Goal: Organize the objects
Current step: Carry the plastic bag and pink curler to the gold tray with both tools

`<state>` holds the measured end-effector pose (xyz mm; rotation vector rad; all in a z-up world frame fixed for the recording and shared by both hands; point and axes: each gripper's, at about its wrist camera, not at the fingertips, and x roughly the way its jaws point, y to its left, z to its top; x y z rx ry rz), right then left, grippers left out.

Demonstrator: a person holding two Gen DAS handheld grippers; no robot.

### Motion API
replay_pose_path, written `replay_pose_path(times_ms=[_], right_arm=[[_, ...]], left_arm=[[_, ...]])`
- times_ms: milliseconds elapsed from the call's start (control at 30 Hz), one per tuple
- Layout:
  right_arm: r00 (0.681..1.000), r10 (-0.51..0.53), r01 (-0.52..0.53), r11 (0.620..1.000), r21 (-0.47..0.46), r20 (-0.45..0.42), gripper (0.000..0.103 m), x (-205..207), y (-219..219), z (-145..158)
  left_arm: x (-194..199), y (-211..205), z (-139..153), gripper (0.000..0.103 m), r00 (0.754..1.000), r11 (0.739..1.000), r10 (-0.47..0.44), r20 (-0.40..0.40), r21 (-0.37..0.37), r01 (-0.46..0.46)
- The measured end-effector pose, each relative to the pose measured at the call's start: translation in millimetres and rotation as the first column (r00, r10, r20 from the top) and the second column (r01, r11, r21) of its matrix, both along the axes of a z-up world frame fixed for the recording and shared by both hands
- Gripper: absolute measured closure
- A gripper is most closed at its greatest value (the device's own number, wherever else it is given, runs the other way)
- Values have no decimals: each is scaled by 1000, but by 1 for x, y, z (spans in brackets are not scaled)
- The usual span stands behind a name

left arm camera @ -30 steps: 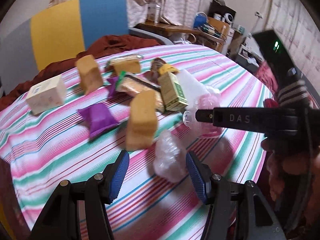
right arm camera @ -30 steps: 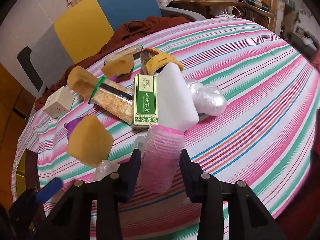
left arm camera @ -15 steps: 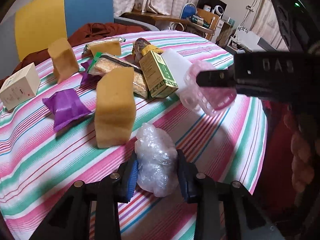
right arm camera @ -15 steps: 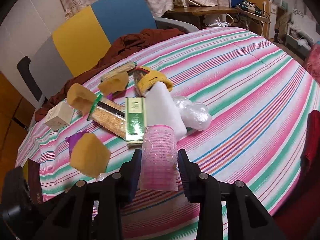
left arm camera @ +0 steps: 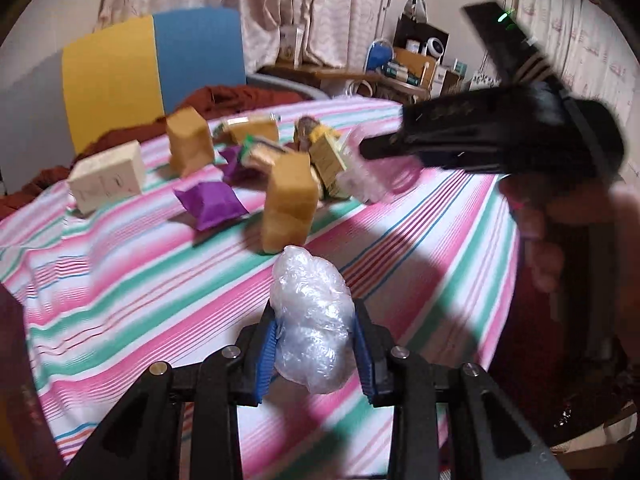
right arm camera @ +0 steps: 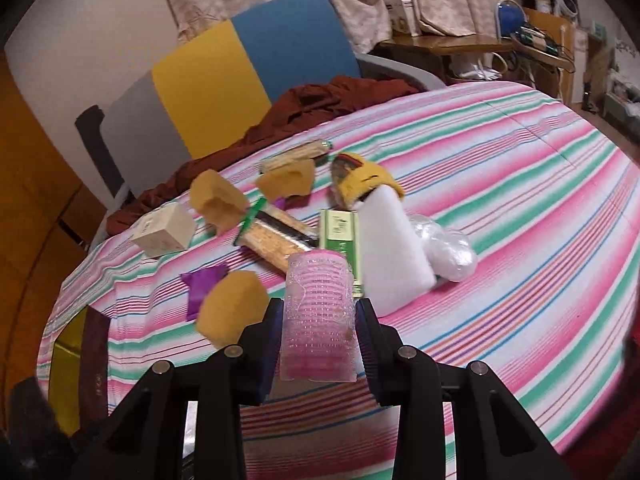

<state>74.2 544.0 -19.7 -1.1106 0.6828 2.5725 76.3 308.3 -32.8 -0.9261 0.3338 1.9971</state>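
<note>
My left gripper (left arm camera: 314, 346) is shut on a crumpled clear plastic bag (left arm camera: 310, 312), held above the striped tablecloth (left arm camera: 120, 280). My right gripper (right arm camera: 318, 326) is shut on a pink bubble-wrap roll (right arm camera: 318, 316), lifted off the cloth. In the left wrist view the right gripper's black body (left arm camera: 500, 136) crosses the upper right, with a hand (left arm camera: 560, 232) below it and the pink roll blurred at its tip. A pile lies behind: tan sponges (right arm camera: 218, 198), a green box (right arm camera: 342, 236), a white foam block (right arm camera: 394, 248), a purple packet (left arm camera: 210, 202).
A cream box (left arm camera: 106, 176) stands at the pile's left. A second clear plastic bundle (right arm camera: 448, 250) lies right of the foam. A yellow-and-blue chair (right arm camera: 248, 64) with a rust cloth (right arm camera: 320, 100) sits behind. A dark maroon box (right arm camera: 94, 368) lies at the table's left edge.
My left gripper closed on the clear plastic bag and lifted it back from the pile. My right gripper raised the pink roll a little off the cloth.
</note>
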Motion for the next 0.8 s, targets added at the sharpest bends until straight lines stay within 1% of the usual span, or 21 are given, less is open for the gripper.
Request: replay_pose_path(times_ms=[267, 400, 467, 533, 633, 733, 800], right_arm=[[996, 84, -84, 996, 18, -36, 66, -5, -21, 2], [993, 108, -107, 994, 20, -51, 66, -5, -26, 4], [991, 118, -117, 993, 24, -57, 66, -6, -28, 5], [990, 129, -128, 991, 26, -63, 67, -6, -30, 6], [988, 143, -141, 989, 35, -66, 66, -6, -34, 7], [986, 152, -150, 988, 39, -64, 66, -7, -37, 7], [985, 161, -158, 987, 38, -66, 66, -8, -39, 7]], left_arm=[[8, -31, 31, 69, 998, 993, 61, 3, 100, -61], [10, -56, 43, 69, 992, 983, 126, -13, 139, -123], [4, -68, 45, 69, 987, 975, 161, -1, 155, -159], [0, -86, 50, 69, 978, 961, 207, 30, 184, -209], [-3, -109, 53, 69, 963, 943, 263, 55, 196, -269], [-3, -135, 55, 69, 944, 924, 321, 70, 195, -329], [-5, -150, 52, 69, 930, 913, 360, 68, 178, -366]])
